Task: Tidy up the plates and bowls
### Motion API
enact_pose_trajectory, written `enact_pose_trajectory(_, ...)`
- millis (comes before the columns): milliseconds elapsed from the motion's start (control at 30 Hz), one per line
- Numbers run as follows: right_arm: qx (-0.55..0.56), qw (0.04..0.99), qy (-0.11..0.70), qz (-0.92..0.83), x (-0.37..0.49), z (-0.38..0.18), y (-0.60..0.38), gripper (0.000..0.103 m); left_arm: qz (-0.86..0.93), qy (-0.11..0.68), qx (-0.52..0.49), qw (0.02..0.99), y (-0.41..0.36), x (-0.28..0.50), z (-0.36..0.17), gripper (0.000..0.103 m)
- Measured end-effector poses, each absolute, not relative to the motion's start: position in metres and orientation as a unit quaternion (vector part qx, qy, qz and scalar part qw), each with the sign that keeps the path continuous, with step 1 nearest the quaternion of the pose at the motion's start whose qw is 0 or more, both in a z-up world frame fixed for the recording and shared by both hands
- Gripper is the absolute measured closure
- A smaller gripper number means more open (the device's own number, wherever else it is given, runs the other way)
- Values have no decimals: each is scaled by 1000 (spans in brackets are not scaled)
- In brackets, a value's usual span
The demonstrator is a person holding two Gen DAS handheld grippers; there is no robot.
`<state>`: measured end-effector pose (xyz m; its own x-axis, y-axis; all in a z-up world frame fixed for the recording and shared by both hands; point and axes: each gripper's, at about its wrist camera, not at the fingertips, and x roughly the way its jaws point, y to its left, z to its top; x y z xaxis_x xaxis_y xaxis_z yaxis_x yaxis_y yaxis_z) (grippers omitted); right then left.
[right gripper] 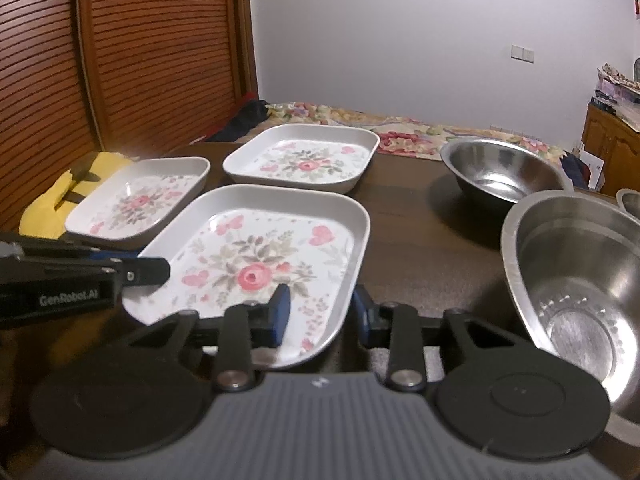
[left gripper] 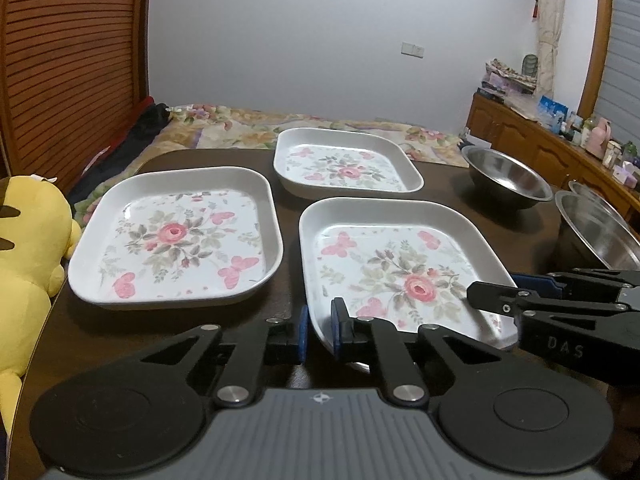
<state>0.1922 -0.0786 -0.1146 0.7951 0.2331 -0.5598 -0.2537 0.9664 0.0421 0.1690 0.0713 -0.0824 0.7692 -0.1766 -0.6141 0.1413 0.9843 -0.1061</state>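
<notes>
Three square floral plates lie on the dark table point(left gripper: 288, 208); the nearest plate point(left gripper: 400, 264) sits closest to the person, a second plate point(left gripper: 176, 236) lies just beside it to the left, and a third plate point(left gripper: 344, 164) stands farther back; two steel bowls, the far bowl point(right gripper: 500, 176) and the near bowl point(right gripper: 576, 264), stand apart on the right side.

The left gripper point(left gripper: 319, 330) is clenched on the near left corner of the nearest plate, its blue pads pressing either side of the rim; the right gripper point(right gripper: 320, 314) straddles the near right corner of the same plate, one finger inside the dish and one outside, with a gap visible beside the rim, so it is not yet gripping.

The step in hand looks like taking up the nearest plate with both claws, probably to stack it on one of the others; the next move calls for the right claw to clamp onto the rim, then an even lift from both corners so the plate stays level, clearing the raised edge of whichever plate receives it; a lopsided pull could slip the smooth rim out of the pads.
</notes>
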Motion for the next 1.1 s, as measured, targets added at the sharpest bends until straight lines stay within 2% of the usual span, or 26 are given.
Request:
enact_pose_trajectory(300,-8,944,295,147,184,-113,-89,79,-93,323,-31,941,75,153,-74,90)
enact_pose_trajectory(700,18,943,280,181,145,-99,-96,81,-104,302,-27,947,83,101,-57,89)
enact_pose_trajectory(1100,25,935,283,213,105,-101,-94,81,-98,313,-23,945,87,67,-69,89)
